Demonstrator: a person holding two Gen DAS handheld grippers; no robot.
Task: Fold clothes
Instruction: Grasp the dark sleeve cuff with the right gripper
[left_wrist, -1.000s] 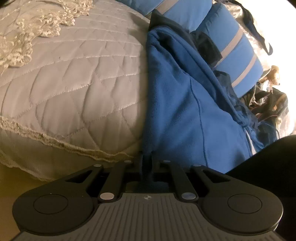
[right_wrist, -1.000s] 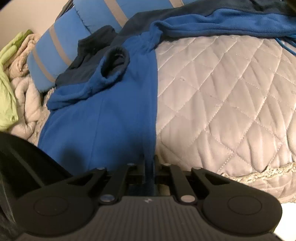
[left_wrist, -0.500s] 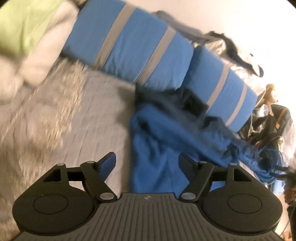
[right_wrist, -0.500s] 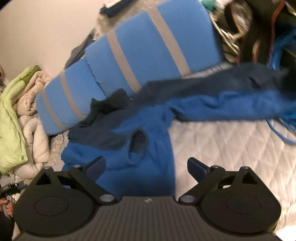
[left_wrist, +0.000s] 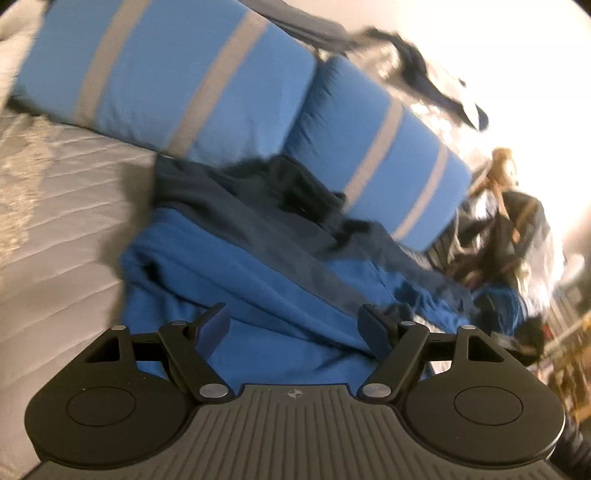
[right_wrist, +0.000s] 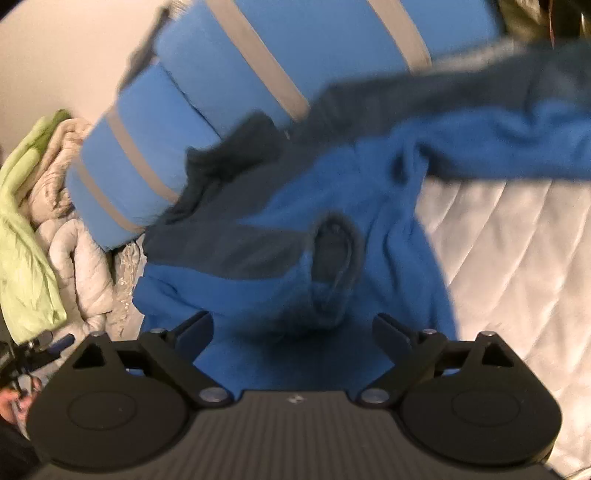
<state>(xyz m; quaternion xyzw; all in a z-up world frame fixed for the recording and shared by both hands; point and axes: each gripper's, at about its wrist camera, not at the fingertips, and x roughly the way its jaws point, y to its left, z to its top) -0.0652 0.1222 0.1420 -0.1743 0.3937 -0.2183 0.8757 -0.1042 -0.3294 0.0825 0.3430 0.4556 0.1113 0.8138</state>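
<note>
both grippers are hanging above the bed with nothing between their fingers. left gripper (left_wrist: 295, 328) is sitting spread wide, its blue-padded fingers (left_wrist: 214, 326) well apart over the bright blue body of the fleece jacket (left_wrist: 258, 280). right gripper (right_wrist: 293, 332) is likewise gaping, its jaws set far apart over the same garment, not touching the cloth as far as the blurred view is showing.

the fleece jacket (right_wrist: 332, 258) is lying on the quilted grey bedspread (left_wrist: 55, 240), bright blue below and dark navy across the upper part. in the right wrist view a sleeve (right_wrist: 498, 144) is stretching away to the right across the bedspread (right_wrist: 517, 258), and a round cuff opening (right_wrist: 334, 258) is resting on the body of the jacket just ahead of the gripper. the top of the jacket is butting against two blue pillows with grey stripes (left_wrist: 192, 77), which are lying along the head of the bed. a pile of pale and green bedding (right_wrist: 33, 229) is sitting at the left edge of the right wrist view. cluttered dark belongings (left_wrist: 509, 229) are showing beyond the pillows at the right of the left wrist view, too blurred to tell apart.
</note>
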